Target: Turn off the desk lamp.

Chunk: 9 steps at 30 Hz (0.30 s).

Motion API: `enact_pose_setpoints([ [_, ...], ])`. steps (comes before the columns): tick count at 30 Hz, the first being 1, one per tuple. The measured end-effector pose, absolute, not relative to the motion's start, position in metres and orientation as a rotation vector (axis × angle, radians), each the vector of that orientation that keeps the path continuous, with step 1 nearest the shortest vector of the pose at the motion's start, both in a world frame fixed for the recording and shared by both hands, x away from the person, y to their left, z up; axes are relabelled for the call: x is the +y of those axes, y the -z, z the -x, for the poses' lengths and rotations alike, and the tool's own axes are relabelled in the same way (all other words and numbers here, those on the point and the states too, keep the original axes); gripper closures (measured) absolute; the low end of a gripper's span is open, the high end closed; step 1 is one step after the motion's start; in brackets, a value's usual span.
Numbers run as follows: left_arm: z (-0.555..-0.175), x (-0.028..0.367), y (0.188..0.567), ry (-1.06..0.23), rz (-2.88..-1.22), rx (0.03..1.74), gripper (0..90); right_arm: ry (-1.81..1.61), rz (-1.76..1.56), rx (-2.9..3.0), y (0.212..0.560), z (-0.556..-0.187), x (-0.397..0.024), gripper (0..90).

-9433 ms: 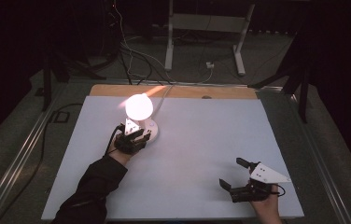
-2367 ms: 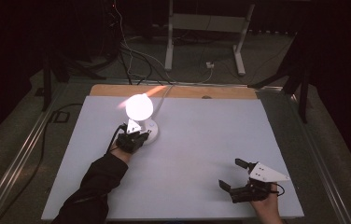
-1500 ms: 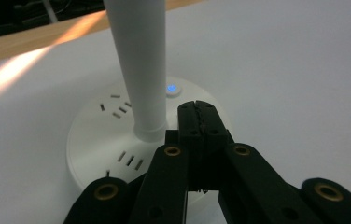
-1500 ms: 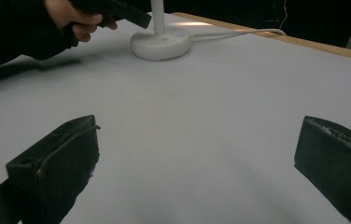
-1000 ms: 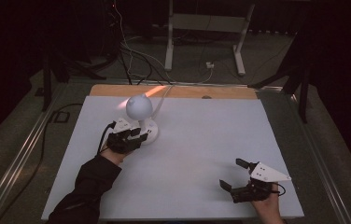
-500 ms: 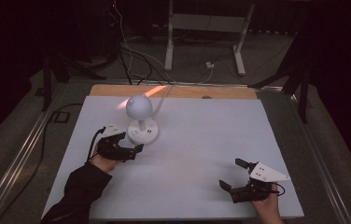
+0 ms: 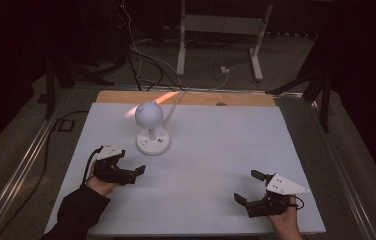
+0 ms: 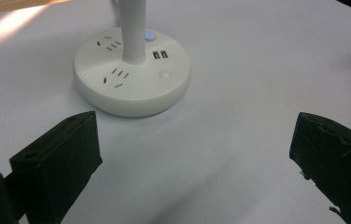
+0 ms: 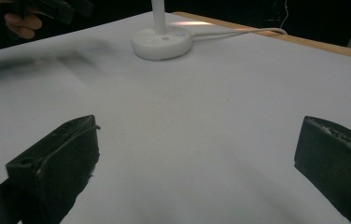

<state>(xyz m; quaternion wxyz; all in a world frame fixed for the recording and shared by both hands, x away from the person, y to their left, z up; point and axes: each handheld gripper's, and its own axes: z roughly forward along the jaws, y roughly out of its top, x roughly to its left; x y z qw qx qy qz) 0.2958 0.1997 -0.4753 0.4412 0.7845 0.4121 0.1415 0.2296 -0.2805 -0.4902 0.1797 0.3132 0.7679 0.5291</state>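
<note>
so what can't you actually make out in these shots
- White round-headed desk lamp: its head is cut off by the top edge in both gripper views.
- Markings by the round button on the lamp's white socket base: too small to read.
- Left tool in the right gripper view: dark, cropped by the top edge.
- White cable: its far end runs off into darkness.

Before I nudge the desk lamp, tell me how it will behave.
The lamp carries its round head on a thin stem, so a high push may tip it. Its wide, flat base should slide rather than roll. The cord could tug back.
</note>
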Motion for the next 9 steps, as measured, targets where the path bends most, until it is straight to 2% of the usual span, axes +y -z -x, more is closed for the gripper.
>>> enact_pose_setpoints([
  [9, -0.276, 0.21, 0.494, -0.361, -1.983, 1.009, 2.0, -1.496, -0.886, 2.176, 0.491, -0.231, -0.28, 0.0],
])
